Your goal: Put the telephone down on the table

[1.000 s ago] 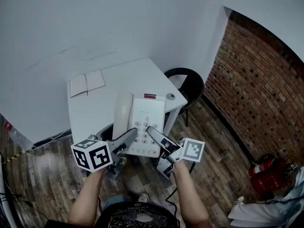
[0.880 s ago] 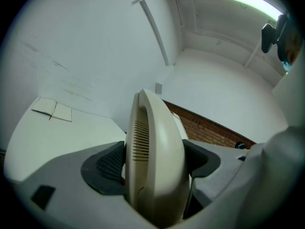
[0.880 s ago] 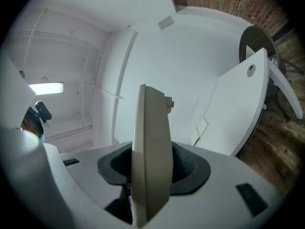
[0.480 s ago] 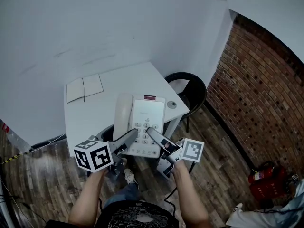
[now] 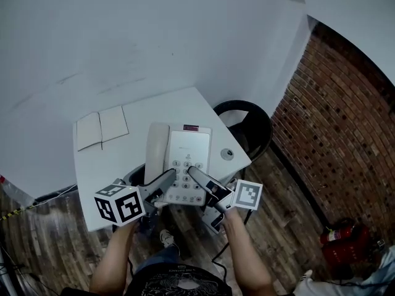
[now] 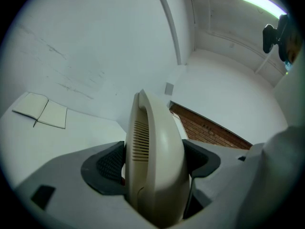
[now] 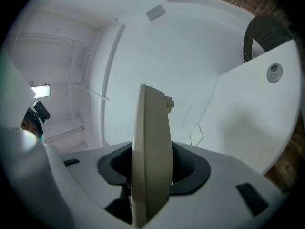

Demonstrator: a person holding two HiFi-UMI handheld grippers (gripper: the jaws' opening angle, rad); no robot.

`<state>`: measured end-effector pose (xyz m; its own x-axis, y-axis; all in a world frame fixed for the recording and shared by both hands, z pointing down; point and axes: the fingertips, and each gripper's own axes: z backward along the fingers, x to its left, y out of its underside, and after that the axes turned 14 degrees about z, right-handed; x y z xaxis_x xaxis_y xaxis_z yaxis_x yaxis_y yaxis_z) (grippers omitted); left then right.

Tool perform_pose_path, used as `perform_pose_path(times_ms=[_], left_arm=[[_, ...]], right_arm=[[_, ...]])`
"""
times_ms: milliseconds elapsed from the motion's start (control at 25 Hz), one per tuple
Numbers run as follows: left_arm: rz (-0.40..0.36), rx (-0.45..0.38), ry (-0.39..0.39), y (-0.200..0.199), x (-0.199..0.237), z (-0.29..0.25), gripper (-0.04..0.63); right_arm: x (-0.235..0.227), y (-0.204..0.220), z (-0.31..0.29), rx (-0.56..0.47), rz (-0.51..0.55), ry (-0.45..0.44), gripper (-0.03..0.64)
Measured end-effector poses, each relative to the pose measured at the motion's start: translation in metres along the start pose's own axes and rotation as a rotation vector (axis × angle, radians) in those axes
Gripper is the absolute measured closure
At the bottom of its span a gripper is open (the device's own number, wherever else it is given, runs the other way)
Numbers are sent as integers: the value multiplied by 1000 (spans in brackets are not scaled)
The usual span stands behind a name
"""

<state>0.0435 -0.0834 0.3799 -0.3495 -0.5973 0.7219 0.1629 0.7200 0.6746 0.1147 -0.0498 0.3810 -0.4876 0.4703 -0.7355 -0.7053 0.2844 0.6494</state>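
Note:
A cream desk telephone [image 5: 184,160] with its handset on the left and a keypad hangs in the air over the front part of a white table [image 5: 123,150]. My left gripper [image 5: 168,180] is shut on its handset side; in the left gripper view the handset [image 6: 155,161] fills the space between the dark pads. My right gripper [image 5: 192,172] is shut on the phone's body at the near right edge; in the right gripper view the body's thin edge [image 7: 151,161] stands between the pads.
An open notebook [image 5: 102,127] lies at the table's far left. A small round object [image 5: 228,155] sits near the table's right corner. A black chair [image 5: 245,123] stands to the right of the table, before a brick wall [image 5: 333,128]. White walls rise behind.
The telephone and both grippers have moved forward over the table; the table now reaches further under the phone. Both grips are unchanged.

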Motion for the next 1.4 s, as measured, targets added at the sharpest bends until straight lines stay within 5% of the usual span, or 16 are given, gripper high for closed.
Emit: perform_pose_path(times_ms=[520,920,1400], left_arm=[[76,-20,-36,-100,104,-60,230],[87,-76,-92,-110,99,-53,230],[164,-141,-184,-126,171,-89,230]], right_arm=[[-88,-39,-127,83,-23,19,425],[-83,-45,-137,144,-43,-33,426],[-153,-44,-191,261,-80,-66,426]])
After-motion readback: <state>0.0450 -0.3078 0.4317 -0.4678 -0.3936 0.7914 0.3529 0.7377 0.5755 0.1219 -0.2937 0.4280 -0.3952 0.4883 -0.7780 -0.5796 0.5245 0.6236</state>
